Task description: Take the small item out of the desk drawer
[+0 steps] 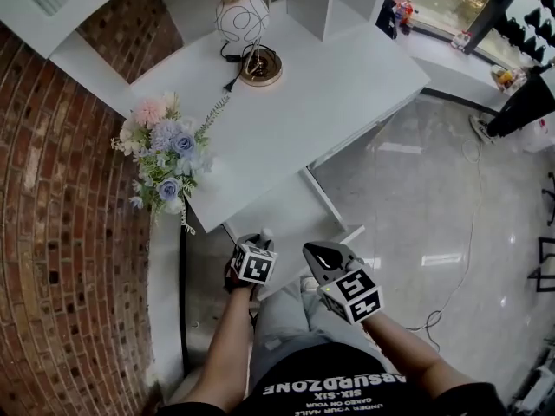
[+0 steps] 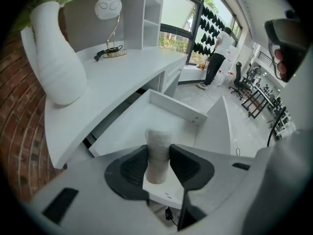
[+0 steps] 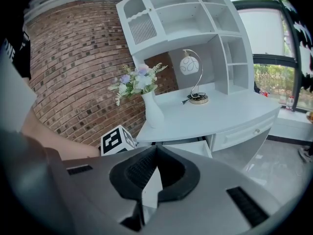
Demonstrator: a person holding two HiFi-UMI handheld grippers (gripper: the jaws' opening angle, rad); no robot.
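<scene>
The small item (image 2: 158,156), a pale stubby cylinder, stands upright between the two jaws of my left gripper (image 2: 158,147), which are closed against its sides. Its lower end is hidden behind the jaws, so I cannot tell whether it rests on anything or hangs free. It sits over the front part of the open drawer (image 2: 128,126), whose white bottom shows bare beyond it. In the head view my left gripper (image 1: 257,243) is at the front edge of that drawer (image 1: 279,206), just beside my right gripper (image 1: 326,255).

My right gripper (image 3: 155,153) has its jaws brought together at the tips with nothing between them, and it points toward the desk (image 3: 215,112) from a little way back.

The drawer is pulled out from under the white desk (image 1: 334,89). On the desktop stand a lamp (image 1: 244,20) with a round shade and a white vase (image 2: 55,62) of flowers (image 1: 165,150). A brick wall (image 1: 69,198) runs along the left side of the desk.
</scene>
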